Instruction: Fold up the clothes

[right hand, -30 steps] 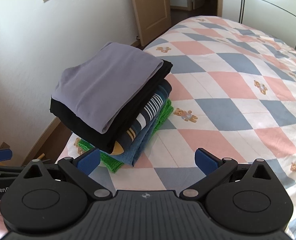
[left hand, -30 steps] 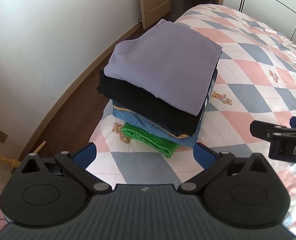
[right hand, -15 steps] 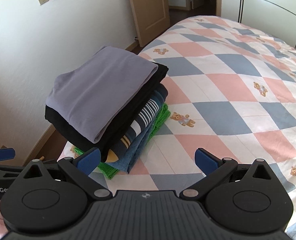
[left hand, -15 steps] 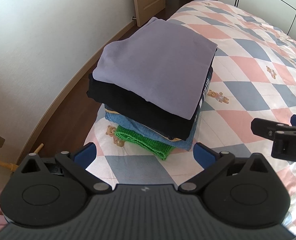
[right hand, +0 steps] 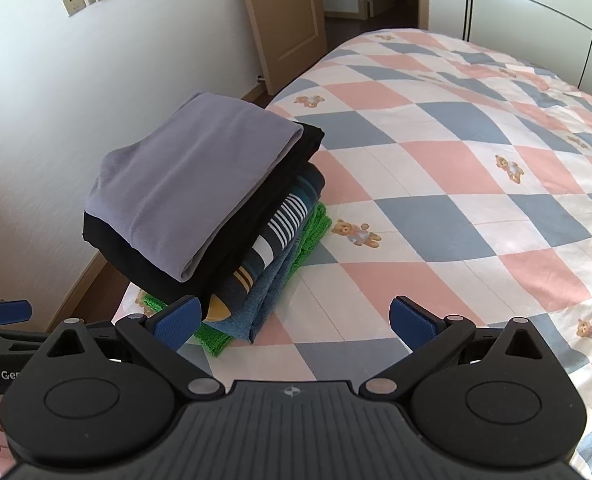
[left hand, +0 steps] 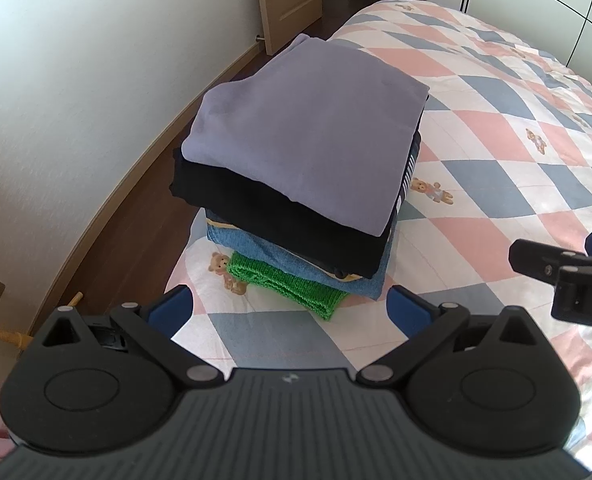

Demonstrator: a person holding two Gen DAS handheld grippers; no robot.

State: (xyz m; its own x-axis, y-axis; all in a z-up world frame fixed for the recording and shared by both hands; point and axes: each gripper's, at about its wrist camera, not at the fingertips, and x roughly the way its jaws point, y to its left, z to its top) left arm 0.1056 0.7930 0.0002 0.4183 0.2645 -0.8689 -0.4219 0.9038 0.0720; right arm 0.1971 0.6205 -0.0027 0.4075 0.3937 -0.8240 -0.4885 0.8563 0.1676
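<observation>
A stack of folded clothes sits at the near left corner of the bed. A lilac garment [left hand: 307, 128] lies on top, over a black one [left hand: 280, 224], a striped one [right hand: 284, 220], a blue one [left hand: 296, 260] and a green knit [left hand: 292, 284] at the bottom. The lilac top also shows in the right wrist view [right hand: 192, 184]. My left gripper [left hand: 290, 308] is open and empty, just short of the stack. My right gripper [right hand: 294, 320] is open and empty, to the right of the stack; its side shows in the left wrist view [left hand: 567, 276].
The bed carries a pink, blue and white checked quilt [right hand: 435, 168] with bear prints. A white wall [left hand: 76, 80] and wooden floor [left hand: 136, 208] run along the left of the bed. A wooden door [right hand: 288, 20] stands at the back, and wardrobe doors [right hand: 535, 12] at the far right.
Both grippers have drawn back a little from the stack and stayed open. The stack itself has not moved.
</observation>
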